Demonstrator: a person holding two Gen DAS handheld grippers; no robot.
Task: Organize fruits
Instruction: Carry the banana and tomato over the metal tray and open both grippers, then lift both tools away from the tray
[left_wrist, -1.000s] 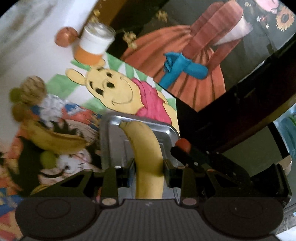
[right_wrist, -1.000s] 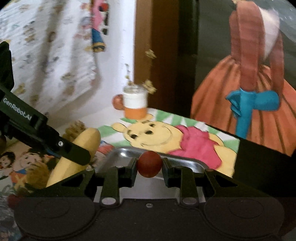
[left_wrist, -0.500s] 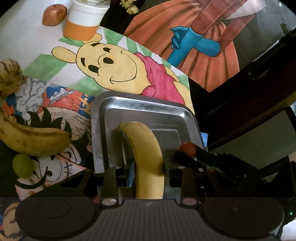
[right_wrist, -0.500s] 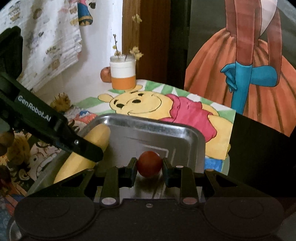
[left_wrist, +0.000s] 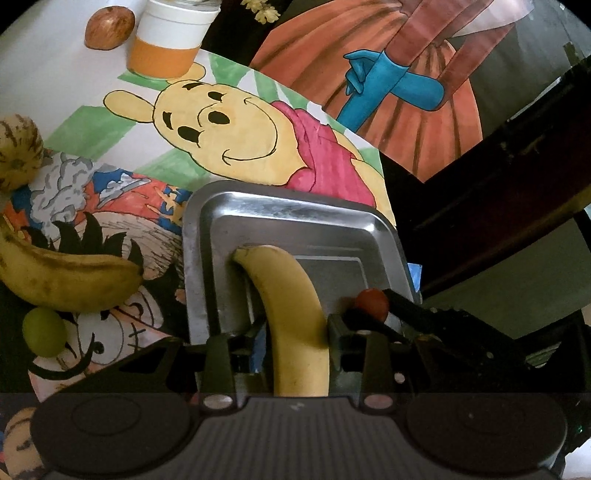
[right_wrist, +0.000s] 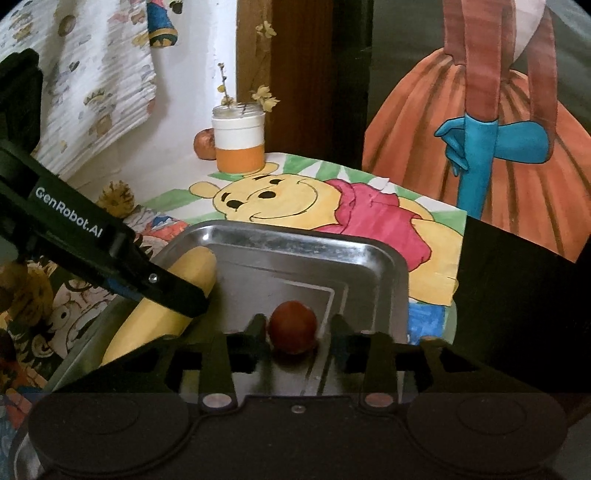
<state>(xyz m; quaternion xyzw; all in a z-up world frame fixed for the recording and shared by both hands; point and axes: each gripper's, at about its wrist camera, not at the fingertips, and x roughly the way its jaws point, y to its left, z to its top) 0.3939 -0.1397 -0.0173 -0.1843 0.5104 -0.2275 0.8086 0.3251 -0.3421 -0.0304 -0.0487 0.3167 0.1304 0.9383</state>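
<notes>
A yellow banana (left_wrist: 291, 295) lies in the metal tray (left_wrist: 280, 206), its near end between the fingers of my left gripper (left_wrist: 293, 332). Those jaws are opening; a gap shows at the left pad, while the right pad still sits against the peel. A small red round fruit (right_wrist: 293, 325) rests on the tray floor between the fingers of my right gripper (right_wrist: 297, 328), whose jaws are opening and stand clear of it on the right side. In the right wrist view, the left gripper's finger (right_wrist: 177, 295) lies across the banana (right_wrist: 162, 317).
Left of the tray, on coloured drawings, lie a second spotted banana (left_wrist: 70, 280), a green grape (left_wrist: 44, 332) and a striped yellow fruit (left_wrist: 18, 151). A white-and-orange jar (left_wrist: 170, 40) and a brown fruit (left_wrist: 109, 27) stand at the back. The dark table edge runs on the right.
Both grippers came down over the tray, so the banana and red fruit now rest in it. The right pads have spread away from the red fruit; the left pads have loosened slightly.
</notes>
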